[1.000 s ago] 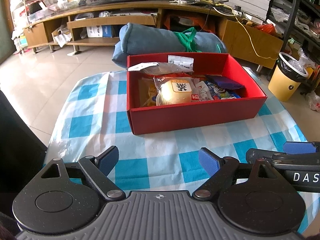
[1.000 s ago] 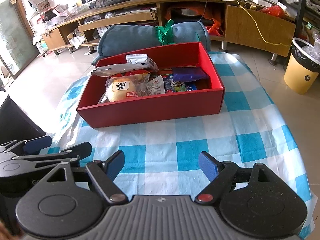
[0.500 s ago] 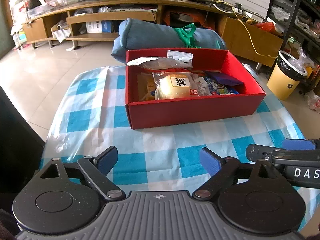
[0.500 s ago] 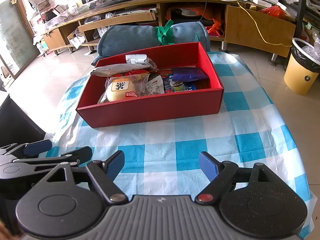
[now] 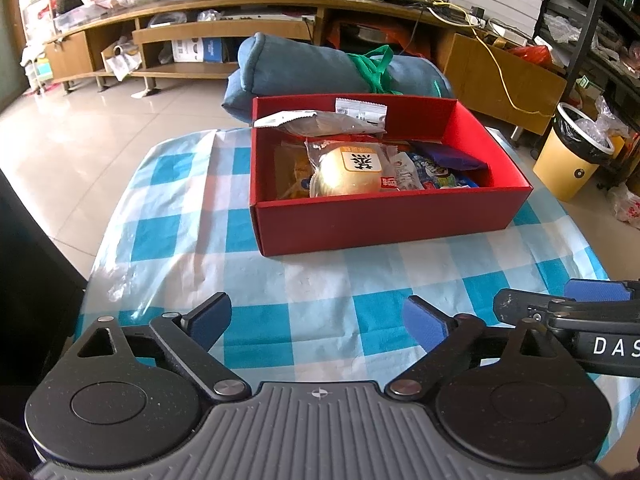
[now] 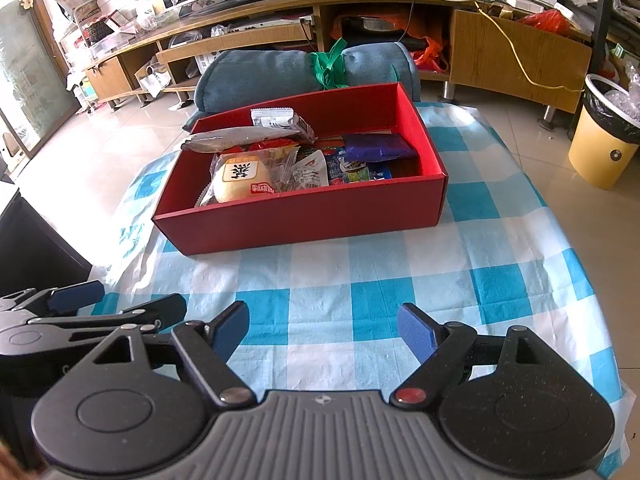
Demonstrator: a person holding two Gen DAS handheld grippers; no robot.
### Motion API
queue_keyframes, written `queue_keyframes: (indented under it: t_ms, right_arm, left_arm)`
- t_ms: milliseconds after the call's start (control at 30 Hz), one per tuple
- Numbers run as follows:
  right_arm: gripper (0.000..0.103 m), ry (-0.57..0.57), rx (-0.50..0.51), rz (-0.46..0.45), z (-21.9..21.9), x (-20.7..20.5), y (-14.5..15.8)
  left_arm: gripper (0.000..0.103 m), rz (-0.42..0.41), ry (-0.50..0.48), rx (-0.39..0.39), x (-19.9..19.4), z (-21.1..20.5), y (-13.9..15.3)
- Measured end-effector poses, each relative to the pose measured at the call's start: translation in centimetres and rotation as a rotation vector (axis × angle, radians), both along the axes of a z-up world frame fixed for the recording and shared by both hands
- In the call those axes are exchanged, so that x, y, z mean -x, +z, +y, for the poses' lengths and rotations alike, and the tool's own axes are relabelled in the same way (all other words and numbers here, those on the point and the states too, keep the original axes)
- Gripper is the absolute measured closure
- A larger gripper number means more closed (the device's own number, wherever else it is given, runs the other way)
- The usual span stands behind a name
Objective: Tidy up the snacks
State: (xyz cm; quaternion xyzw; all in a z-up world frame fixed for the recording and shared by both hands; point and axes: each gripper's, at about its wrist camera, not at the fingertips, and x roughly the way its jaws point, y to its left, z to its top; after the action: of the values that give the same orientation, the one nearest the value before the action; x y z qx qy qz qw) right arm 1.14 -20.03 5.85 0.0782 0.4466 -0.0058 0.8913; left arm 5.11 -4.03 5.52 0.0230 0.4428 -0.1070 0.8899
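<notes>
A red box (image 5: pixel 384 220) (image 6: pixel 304 216) stands on the blue-checked tablecloth (image 5: pixel 312 292) (image 6: pixel 360 276) and holds several packaged snacks: a round bun in clear wrap (image 5: pixel 350 170) (image 6: pixel 240 180), a grey packet (image 5: pixel 320 122) (image 6: pixel 240 136) leaning on the box's far left rim, a purple packet (image 5: pixel 452 156) (image 6: pixel 376 146). My left gripper (image 5: pixel 316 320) is open and empty, near the table's front edge. My right gripper (image 6: pixel 324 328) is open and empty, beside it to the right. Each gripper shows at the edge of the other's view.
A rolled blue cushion (image 5: pixel 336 68) (image 6: pixel 300 68) tied with a green strap lies right behind the box. A yellow bin (image 5: pixel 572 160) (image 6: pixel 604 140) stands on the floor to the right. A low wooden TV stand runs along the back wall. A dark object borders the table's left.
Both grippers have drawn back slightly from the box and stayed open. The snacks in the box have not moved.
</notes>
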Motion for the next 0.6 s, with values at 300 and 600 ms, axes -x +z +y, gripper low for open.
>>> queue_keyframes:
  t_ms: [300, 600]
  right_arm:
    - [0.026, 0.0, 0.001, 0.003, 0.1, 0.05, -0.19]
    - [0.026, 0.0, 0.0, 0.002, 0.11, 0.05, -0.12]
  left_arm:
    - [0.0, -0.024, 0.018, -0.055, 0.02, -0.26, 0.09]
    - [0.0, -0.036, 0.016, -0.06, 0.03, -0.25, 0.13]
